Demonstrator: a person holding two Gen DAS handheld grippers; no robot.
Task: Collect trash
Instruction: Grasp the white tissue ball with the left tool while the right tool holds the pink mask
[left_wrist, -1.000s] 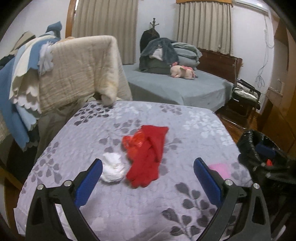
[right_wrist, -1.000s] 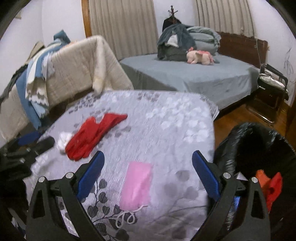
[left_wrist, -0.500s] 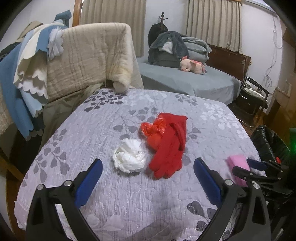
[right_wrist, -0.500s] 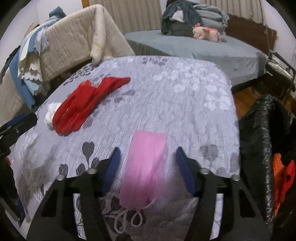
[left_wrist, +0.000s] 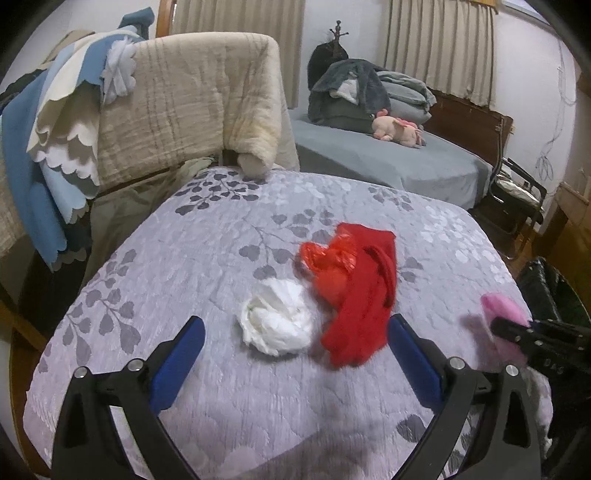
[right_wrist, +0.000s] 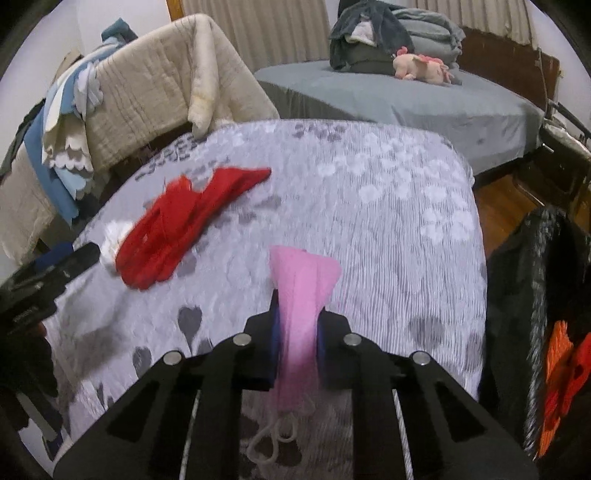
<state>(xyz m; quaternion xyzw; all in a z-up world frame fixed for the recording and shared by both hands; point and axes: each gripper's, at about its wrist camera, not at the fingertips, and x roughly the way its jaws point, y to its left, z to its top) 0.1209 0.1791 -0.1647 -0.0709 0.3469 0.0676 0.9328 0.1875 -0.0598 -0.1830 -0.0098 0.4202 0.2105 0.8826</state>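
Note:
My right gripper is shut on a pink face mask, pinched upright between the blue pads, its white ear loops hanging below. It also shows in the left wrist view at the table's right edge. My left gripper is open and empty, hovering just short of a crumpled white tissue. Beside the tissue lie a red plastic wrapper and a red glove; the glove also shows in the right wrist view.
The items lie on a table with a grey floral cloth. A black trash bag with orange trash inside stands open at the right. Blankets hang over a chair at the back left. A bed lies behind.
My right gripper closed on the pink mask and lifted it off the cloth. My left gripper moved forward and left toward the white tissue.

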